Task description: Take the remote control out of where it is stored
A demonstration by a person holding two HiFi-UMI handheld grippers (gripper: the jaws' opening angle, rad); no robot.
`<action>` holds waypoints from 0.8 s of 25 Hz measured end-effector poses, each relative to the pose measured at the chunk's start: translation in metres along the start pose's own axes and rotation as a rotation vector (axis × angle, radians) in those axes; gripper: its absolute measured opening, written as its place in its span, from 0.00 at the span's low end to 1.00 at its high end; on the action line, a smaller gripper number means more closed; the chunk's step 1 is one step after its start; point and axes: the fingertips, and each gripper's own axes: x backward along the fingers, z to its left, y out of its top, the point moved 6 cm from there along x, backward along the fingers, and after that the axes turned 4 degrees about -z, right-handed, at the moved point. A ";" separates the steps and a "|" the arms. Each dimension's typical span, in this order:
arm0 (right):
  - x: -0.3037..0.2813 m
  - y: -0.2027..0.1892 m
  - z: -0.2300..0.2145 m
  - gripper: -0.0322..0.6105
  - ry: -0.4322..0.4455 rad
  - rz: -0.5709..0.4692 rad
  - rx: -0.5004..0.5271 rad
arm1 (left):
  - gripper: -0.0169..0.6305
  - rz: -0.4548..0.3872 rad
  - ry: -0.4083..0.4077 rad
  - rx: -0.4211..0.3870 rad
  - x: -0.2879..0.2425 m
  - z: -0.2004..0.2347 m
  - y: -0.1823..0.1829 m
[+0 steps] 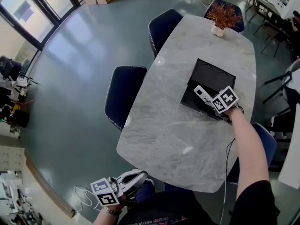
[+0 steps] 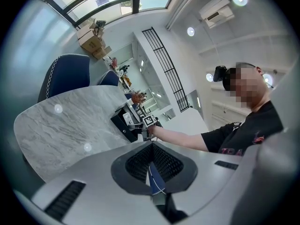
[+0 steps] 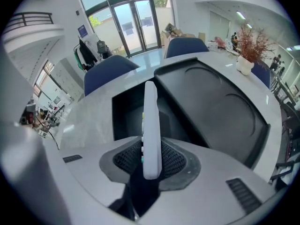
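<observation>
Grey marbled stone bench [image 1: 164, 130], seen from above. A black box [image 1: 194, 104] lies on its right part, w/ the lid [image 1: 214, 76] open and lying flat on the side away from me.

Right tongs [image 1: 212, 103]: over the near part of the box, closed on the white remote [image 1: 203, 93]. In the right gripper view the remote [image 3: 151, 121] stands edge-on btwn the mesh pads [image 3: 176, 161], which press on its two broad faces near one end. The small coloured buttons face left. The rest of it sticks out past the tips, above the box's open cavity [image 3: 126, 111]; the lid [image 3: 215, 107] lies to the right. Whether the far end touches the box I can't tell.

Left tongs [image 1: 139, 176]: low at my side, off the bench's near edge and well apart from the box. In the left gripper view the pads [image 2: 166, 161] meet along the centre line, i.e. jaws closed w/ nothing held.

Other items: a plant [image 1: 224, 14] w/ russet leaves in a white pot at the bench's far end; two dark blue chairs [image 1: 124, 95] along its left side; a grey-blue floor [image 1: 79, 69].
</observation>
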 end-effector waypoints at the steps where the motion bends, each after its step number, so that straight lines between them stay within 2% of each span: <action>1: 0.008 0.001 0.001 0.23 0.000 -0.034 -0.026 | 0.04 0.005 -0.008 -0.003 0.000 0.000 0.002; 4: 0.033 0.004 0.006 0.23 0.016 -0.172 -0.144 | 0.03 0.019 -0.031 -0.011 0.003 0.000 0.005; 8: 0.069 0.004 0.020 0.23 0.080 -0.437 -0.399 | 0.03 0.050 -0.069 -0.025 0.004 -0.002 0.011; 12: 0.096 -0.004 0.047 0.23 0.149 -0.639 -0.583 | 0.03 0.089 -0.109 -0.042 0.008 -0.004 0.017; 17: 0.124 -0.016 0.100 0.23 0.267 -0.844 -0.764 | 0.03 0.129 -0.163 -0.059 0.017 -0.007 0.022; 20: 0.137 -0.019 0.143 0.23 0.368 -0.949 -0.804 | 0.03 0.155 -0.199 -0.067 0.023 -0.008 0.023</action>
